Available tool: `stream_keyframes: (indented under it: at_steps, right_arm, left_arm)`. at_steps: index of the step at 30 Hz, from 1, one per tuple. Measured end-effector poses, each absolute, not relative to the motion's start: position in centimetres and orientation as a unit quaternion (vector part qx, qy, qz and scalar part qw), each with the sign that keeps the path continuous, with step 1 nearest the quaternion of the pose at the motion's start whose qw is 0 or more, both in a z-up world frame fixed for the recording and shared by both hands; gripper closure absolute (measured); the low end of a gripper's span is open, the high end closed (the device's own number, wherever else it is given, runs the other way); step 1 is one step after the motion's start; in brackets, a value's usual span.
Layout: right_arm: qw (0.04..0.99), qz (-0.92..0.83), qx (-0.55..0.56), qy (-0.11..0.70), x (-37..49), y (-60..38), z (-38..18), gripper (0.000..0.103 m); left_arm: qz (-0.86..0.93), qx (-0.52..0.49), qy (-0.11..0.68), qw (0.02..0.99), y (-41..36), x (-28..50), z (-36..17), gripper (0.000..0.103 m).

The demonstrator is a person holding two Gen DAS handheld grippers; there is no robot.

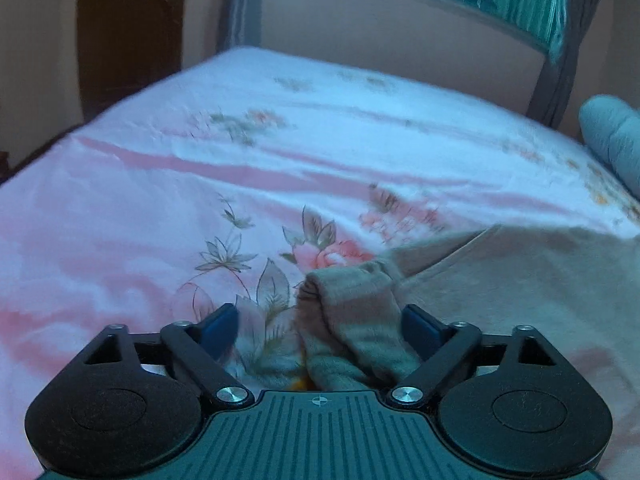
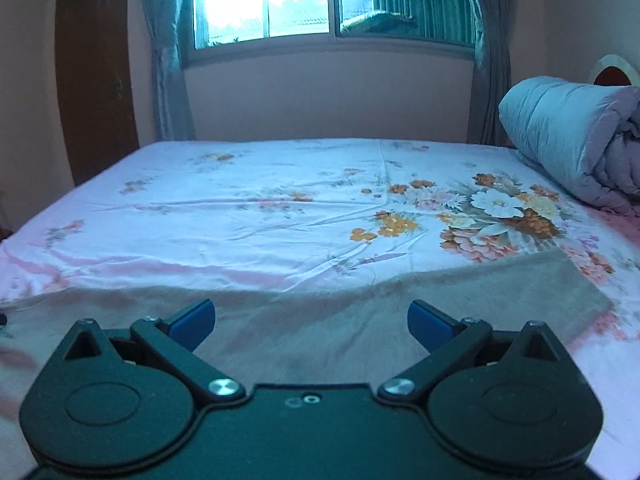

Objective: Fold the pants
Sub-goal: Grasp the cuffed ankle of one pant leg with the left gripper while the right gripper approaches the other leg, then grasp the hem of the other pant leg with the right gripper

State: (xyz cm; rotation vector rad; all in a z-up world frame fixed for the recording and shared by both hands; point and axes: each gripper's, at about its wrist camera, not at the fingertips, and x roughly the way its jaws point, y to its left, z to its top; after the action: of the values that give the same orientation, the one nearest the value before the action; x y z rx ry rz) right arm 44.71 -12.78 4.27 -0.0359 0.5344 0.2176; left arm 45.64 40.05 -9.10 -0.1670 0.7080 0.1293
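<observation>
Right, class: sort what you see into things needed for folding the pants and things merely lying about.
Needed:
pants
left tool
right tool
bed sheet, the work surface

Lying about:
rolled duvet
curtains
window

Floral bedsheet (image 2: 256, 200), rolled grey duvet (image 2: 568, 140), curtained window (image 2: 264, 0).

Open room: the floral sheet (image 2: 248, 208) lay bare toward the window.
Obstacle: a rolled duvet (image 2: 568, 144) filled the far right corner.
</observation>
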Motion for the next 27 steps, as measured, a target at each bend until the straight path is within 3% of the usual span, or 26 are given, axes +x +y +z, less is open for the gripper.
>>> stream_keyframes:
  at_steps: [7, 11, 12, 14, 19, 24, 27]
  right_arm:
    - [0.955, 0.107, -0.015, 0.276, 47.2, -13.1, 2.1, 0.006]
    - [0.953, 0.103, -0.006, 0.285, 47.7, -13.9, 1.5, 0.006]
    - [0.952, 0.103, -0.004, 0.287, 47.6, -14.1, 1.5, 0.006]
    - [0.952, 0.101, -0.003, 0.29, 47.7, -14.4, 1.5, 0.006]
    - [0.949, 0.129, -0.028, 0.287, 49.1, -14.8, 2.2, 0.006]
    - [0.934, 0.188, -0.129, 0.274, 51.7, -12.8, 1.6, 0.025]
    - [0.92, 0.231, -0.158, 0.275, 53.5, -11.8, 1.0, 0.029]
  left_arm:
    - [0.01, -0.058, 0.359, 0.932, 40.0, 48.7, -10.6, 0.016]
    - [-0.029, -0.052, 0.363, 0.93, 39.3, 48.7, -9.9, 0.059]
    - [-0.034, -0.045, 0.363, 0.93, 38.9, 48.6, -9.6, 0.074]
    - [-0.04, -0.044, 0.351, 0.934, 38.4, 48.1, -8.6, 0.087]
    - [-0.048, -0.057, 0.275, 0.958, 39.1, 45.0, -4.4, 0.088]
    - [-0.055, -0.052, 0.242, 0.967, 39.0, 43.0, -1.7, 0.088]
    - [-0.053, -0.045, 0.239, 0.968, 39.0, 42.8, -1.1, 0.088]
